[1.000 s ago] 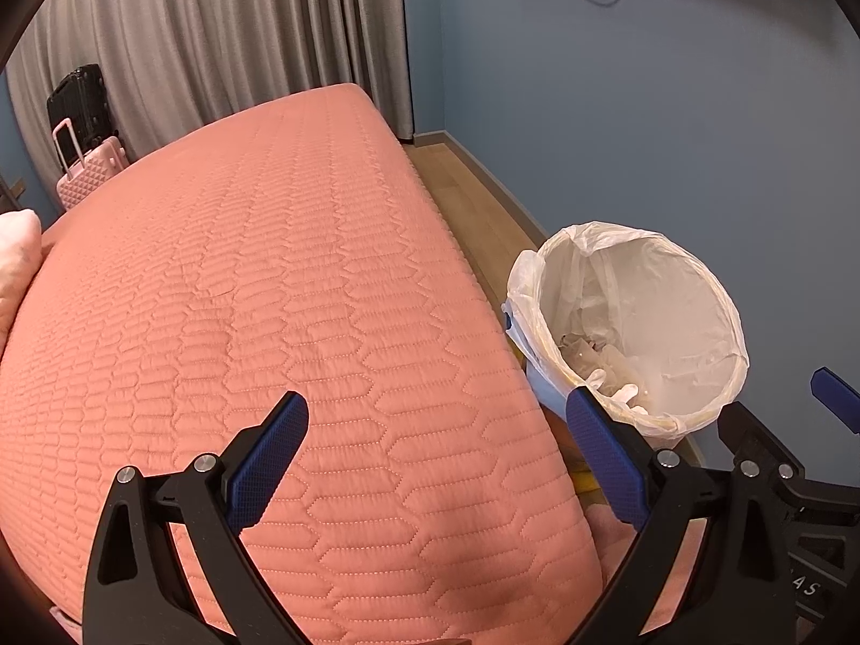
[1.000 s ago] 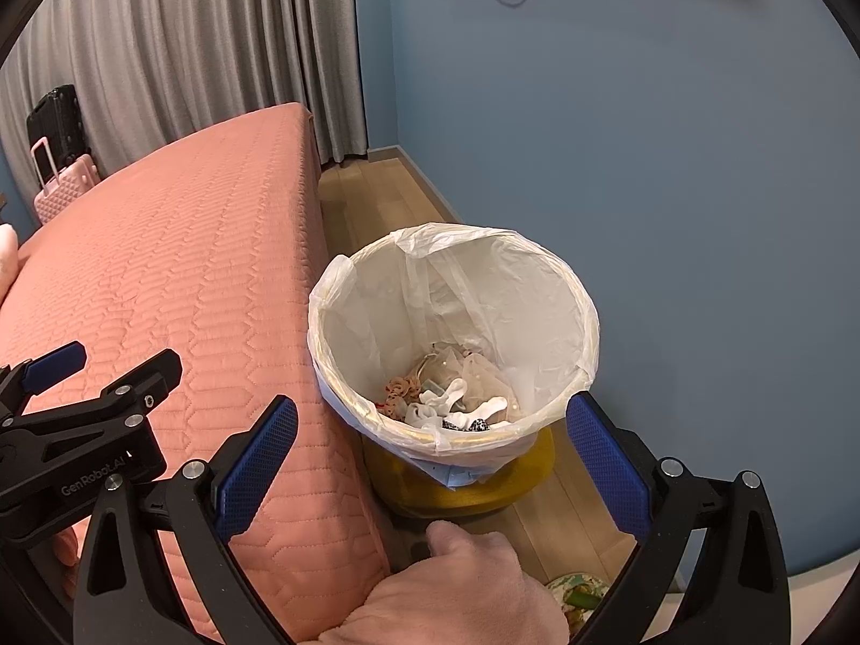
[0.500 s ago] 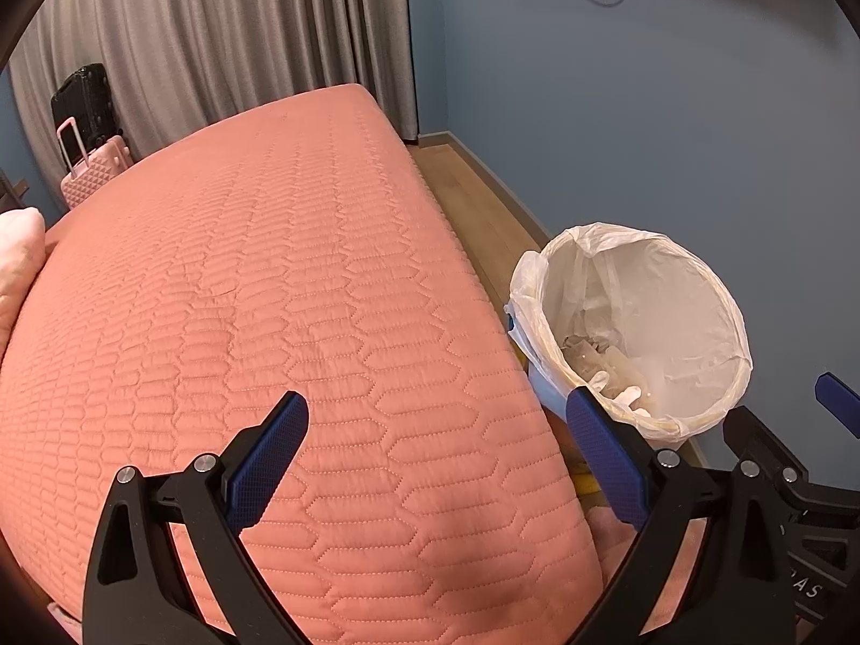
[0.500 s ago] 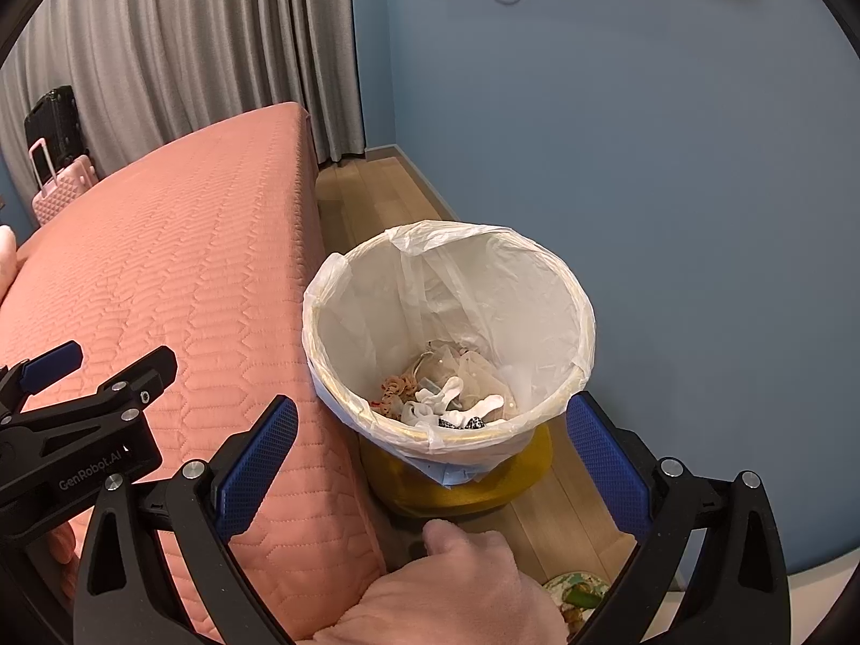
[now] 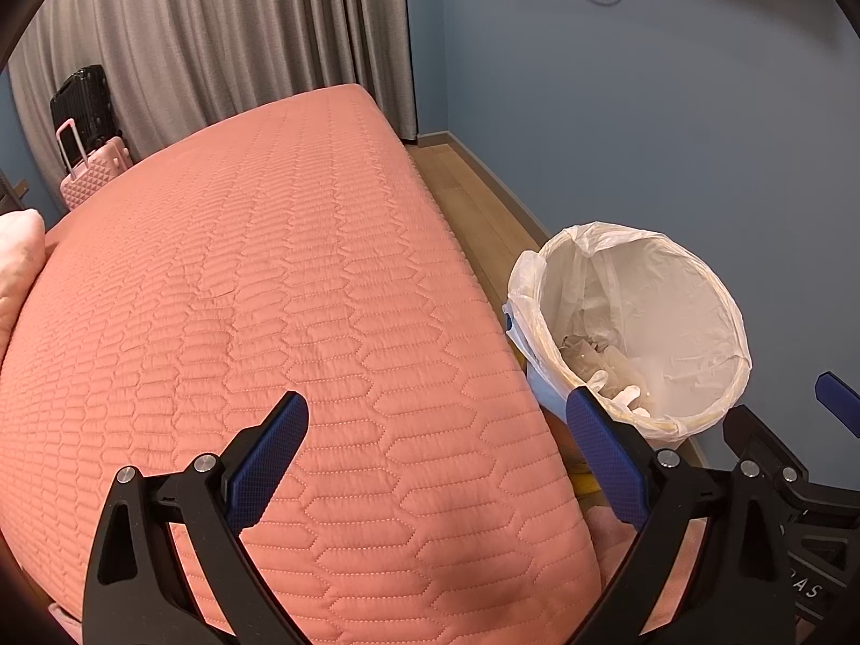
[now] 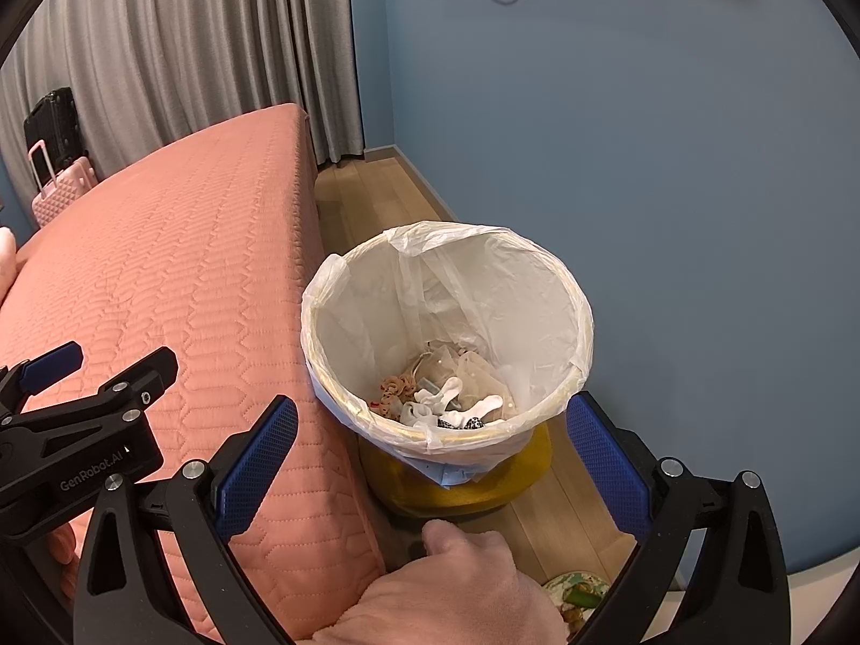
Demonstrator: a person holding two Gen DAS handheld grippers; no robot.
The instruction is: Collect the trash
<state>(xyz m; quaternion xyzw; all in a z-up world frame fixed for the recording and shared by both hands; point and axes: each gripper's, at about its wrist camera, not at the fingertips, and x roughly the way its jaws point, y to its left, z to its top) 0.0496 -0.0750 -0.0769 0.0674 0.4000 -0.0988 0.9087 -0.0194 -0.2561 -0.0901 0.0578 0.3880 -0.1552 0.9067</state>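
— What colours does the bed [image 5: 279, 322] carry?
— Salmon pink, quilted in a stitched hexagon pattern.
— And the bin [image 6: 462, 484]?
— Mustard yellow, lined with a translucent white bag [image 6: 446, 290].
— The rest?
— Blue wall [image 6: 672, 161], grey curtain [image 5: 242, 37], a pink suitcase [image 5: 94, 169] with diamond texture, a black suitcase [image 5: 83, 102].

The left gripper [image 5: 438, 462] is held level with its blue-padded jaws spread wide, nothing between them. The right gripper [image 6: 430, 465] sits just beside it on the right, jaws equally wide and empty. A pink-sleeved forearm [image 6: 457, 586] shows at the bottom edge of the right wrist view.
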